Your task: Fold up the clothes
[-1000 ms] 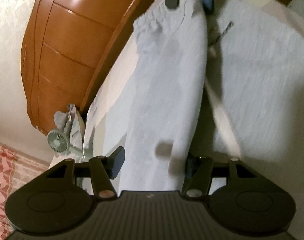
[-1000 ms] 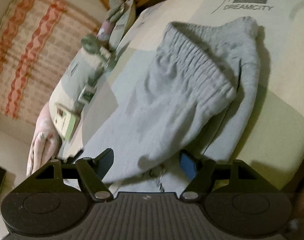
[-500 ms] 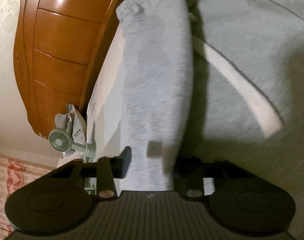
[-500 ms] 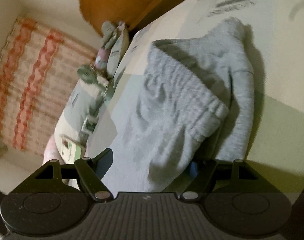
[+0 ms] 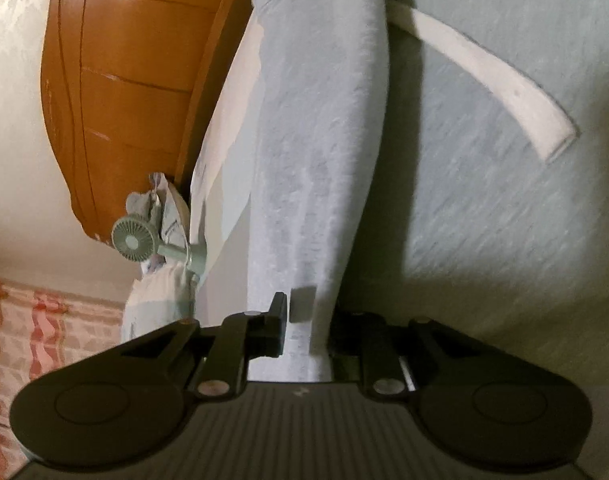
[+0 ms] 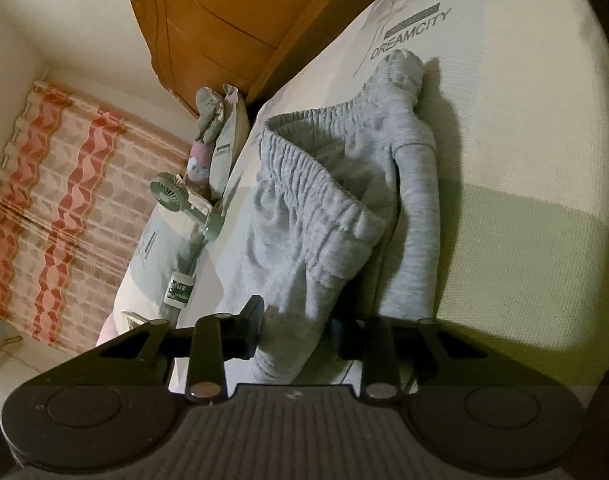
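Note:
A pair of grey sweatpants hangs between my two grippers above the bed. In the left wrist view my left gripper (image 5: 308, 322) is shut on the sweatpants (image 5: 316, 140), which stretch away as a long strip, with a white drawstring (image 5: 492, 68) lying across the grey cloth to the right. In the right wrist view my right gripper (image 6: 300, 328) is shut on the sweatpants (image 6: 304, 240) near the elastic waistband (image 6: 316, 184), and the folded leg trails over the mattress (image 6: 504, 120).
A wooden headboard (image 6: 224, 12) stands at the far end of the bed. A small green fan (image 6: 172, 192) and pillows (image 6: 160, 252) lie along the bed's left side. A red-patterned curtain (image 6: 44, 200) hangs further left. The fan also shows in the left wrist view (image 5: 134, 240).
Both grippers have moved with the sweatpants held; the cloth has been drawn tighter and closer to both cameras, and the white drawstring has swung out to the right in the left view.

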`<state>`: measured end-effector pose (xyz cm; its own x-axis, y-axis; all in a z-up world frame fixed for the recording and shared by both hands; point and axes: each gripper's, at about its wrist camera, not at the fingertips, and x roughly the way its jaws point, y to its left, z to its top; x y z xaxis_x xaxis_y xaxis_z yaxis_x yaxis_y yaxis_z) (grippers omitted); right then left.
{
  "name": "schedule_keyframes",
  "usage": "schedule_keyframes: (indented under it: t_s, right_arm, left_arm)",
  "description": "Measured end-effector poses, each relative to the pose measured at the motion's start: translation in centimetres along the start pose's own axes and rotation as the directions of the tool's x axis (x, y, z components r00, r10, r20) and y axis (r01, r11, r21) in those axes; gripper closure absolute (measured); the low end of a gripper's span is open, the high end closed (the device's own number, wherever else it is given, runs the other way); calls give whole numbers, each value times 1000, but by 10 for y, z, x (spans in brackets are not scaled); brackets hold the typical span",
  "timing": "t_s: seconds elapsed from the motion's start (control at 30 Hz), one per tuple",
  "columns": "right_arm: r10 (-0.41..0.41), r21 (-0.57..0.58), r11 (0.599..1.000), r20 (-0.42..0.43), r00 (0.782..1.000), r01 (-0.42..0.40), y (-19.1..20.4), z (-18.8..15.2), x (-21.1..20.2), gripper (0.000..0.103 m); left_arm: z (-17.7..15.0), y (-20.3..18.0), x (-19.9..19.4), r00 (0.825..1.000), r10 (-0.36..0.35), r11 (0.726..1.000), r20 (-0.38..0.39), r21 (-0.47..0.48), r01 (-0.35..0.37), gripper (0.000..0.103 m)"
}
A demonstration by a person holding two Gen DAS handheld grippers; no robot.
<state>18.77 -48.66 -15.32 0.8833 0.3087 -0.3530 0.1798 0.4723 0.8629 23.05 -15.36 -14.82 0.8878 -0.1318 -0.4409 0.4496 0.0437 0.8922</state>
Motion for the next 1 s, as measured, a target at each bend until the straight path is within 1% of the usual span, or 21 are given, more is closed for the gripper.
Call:
schedule_keyframes:
  t_s: [0.07, 0.2, 0.27, 0.33, 0.4, 0.43, 0.47, 0.53, 0.63, 0.77, 0.83, 0.9, 1.0]
  right_arm:
    - [12, 17, 1000, 11, 1000, -12, -2, 0, 0, 66]
    - [42, 81, 996, 34, 999, -45, -9, 1, -3, 66]
    - [23, 68, 997, 40, 999, -25, -7, 1, -6, 66]
    - [-16, -1, 1000, 44, 999, 16, 5, 2, -5, 66]
    - [-53, -79, 995, 50, 997, 57, 18, 4, -5, 73]
    - [-71, -119, 990, 54, 996, 77, 24, 6, -4, 81]
    - [-86, -148, 985, 55, 995, 93, 29, 8, -4, 82]
    - [-114, -204, 971, 58, 992, 124, 38, 13, -3, 84]
    - [-135, -269, 951, 76, 988, 151, 46, 24, -9, 86]
    - [-141, -335, 928, 90, 986, 163, 60, 47, -11, 87]
    - [-145, -371, 913, 92, 985, 169, 67, 59, -12, 87]
    - [-157, -399, 899, 91, 983, 181, 70, 70, -12, 87]
    - [-181, -426, 883, 81, 980, 198, 66, 80, -13, 87]
  left_arm:
    - [0, -1, 2, 1000, -11, 1000, -7, -12, 11, 96]
    - [0, 0, -3, 1000, -25, 1000, -14, -17, 25, 97]
    - [-2, 3, -9, 999, -30, 999, -13, -15, 30, 97]
    - [-1, 7, -12, 1000, -23, 1000, -10, 0, 23, 98]
    - [1, 12, -16, 1000, -15, 1000, -7, 9, 15, 99]
    - [2, 16, -17, 1000, -9, 1000, -4, 11, 9, 100]
    - [3, 19, -19, 1000, -9, 1000, -3, 15, 10, 101]
    - [7, 24, -25, 1000, -4, 999, 3, 46, 4, 101]
    - [16, 31, -38, 1000, 3, 995, 25, 96, -5, 101]
    - [34, 37, -59, 998, 6, 989, 67, 150, -16, 101]
    - [44, 40, -70, 996, -8, 989, 92, 145, -5, 101]
    - [53, 40, -78, 993, -39, 989, 111, 143, 22, 101]
    - [68, 37, -90, 987, -85, 986, 140, 152, 63, 101]
